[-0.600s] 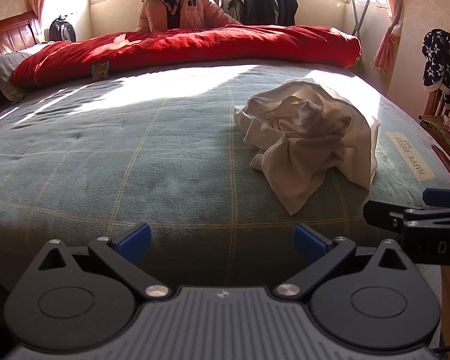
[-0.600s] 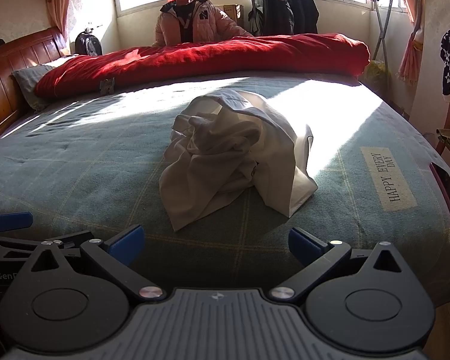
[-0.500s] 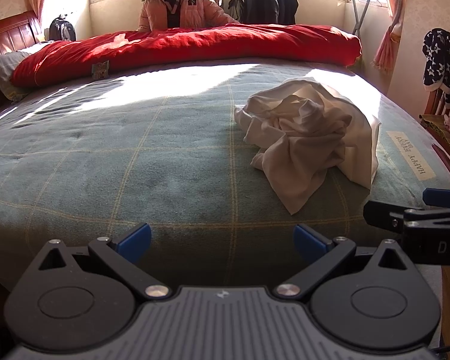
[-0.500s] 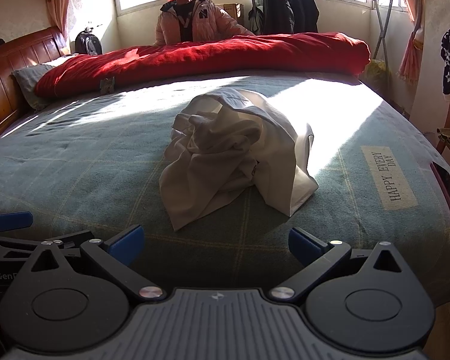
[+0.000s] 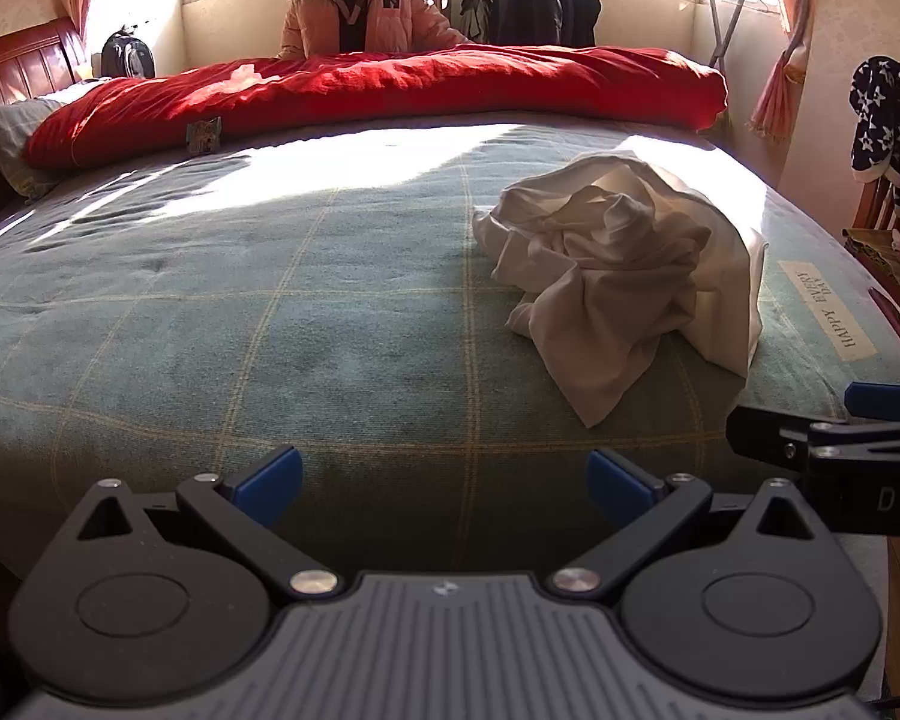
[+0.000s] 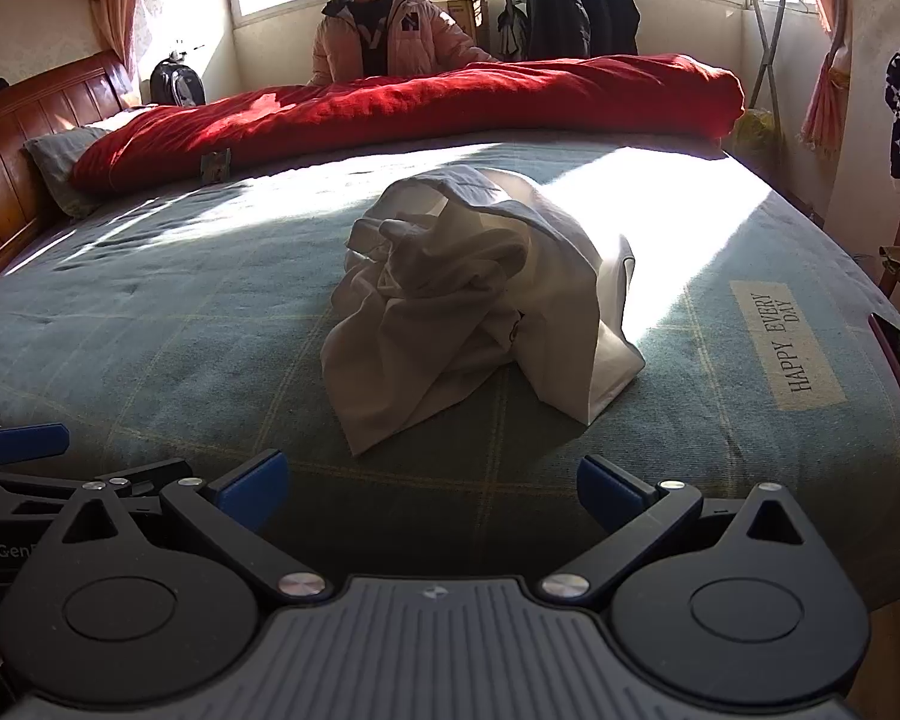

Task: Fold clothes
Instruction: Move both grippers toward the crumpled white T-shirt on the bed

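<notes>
While both grippers, left (image 5: pixel 444 474) and right (image 6: pixel 429 477), gape empty, the crumpled white garment (image 6: pixel 468 300) risks layers bunching if pinched blindly.

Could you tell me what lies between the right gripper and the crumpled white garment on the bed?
Only bare green plaid bedspread separates the right gripper from the white garment, seen in the right wrist view.

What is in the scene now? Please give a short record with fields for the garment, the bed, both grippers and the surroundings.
garment: white cloth, crumpled in a heap, not yet folded
surface: green checked bedcover, partly sunlit
label: "HAPPY EVERY DAY" patch, right of the cloth
far edge: red quilt, rolled along the bed
left gripper: open, empty, short of the cloth
right gripper: open, empty, facing the cloth
person: seated behind the quilt, in a light jacket
background: dark coats on a rack
</notes>
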Demonstrator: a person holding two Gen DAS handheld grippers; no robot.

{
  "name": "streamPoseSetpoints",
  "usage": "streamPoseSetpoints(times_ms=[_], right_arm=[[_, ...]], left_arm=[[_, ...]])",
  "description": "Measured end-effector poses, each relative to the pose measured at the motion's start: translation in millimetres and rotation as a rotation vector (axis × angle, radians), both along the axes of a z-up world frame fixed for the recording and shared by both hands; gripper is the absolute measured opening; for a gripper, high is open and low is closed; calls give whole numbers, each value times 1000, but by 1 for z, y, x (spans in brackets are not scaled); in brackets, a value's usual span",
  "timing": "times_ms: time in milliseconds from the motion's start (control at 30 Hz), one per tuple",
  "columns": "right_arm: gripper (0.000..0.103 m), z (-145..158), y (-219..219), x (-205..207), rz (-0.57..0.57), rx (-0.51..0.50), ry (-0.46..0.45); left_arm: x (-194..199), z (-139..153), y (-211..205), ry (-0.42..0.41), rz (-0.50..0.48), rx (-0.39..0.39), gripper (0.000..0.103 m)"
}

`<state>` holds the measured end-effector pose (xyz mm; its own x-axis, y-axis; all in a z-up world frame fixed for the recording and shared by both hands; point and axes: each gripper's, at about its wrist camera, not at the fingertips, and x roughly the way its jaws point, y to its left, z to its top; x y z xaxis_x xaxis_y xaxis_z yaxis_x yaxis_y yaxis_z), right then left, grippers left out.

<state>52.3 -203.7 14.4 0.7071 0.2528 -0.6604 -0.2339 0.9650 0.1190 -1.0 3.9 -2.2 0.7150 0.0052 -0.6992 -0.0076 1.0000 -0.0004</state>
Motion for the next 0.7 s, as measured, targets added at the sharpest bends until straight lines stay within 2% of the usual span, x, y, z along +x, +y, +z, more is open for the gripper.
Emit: streamPoseSetpoints(times_ms=[333,700], right_arm=[[103,0,-2,1,-5,0,2],[103,-10,-18,26,-59,41,22]], left_arm=[[1,-1,3,-5,-12,-14,101],[30,-15,10,38,-8,-36,101]])
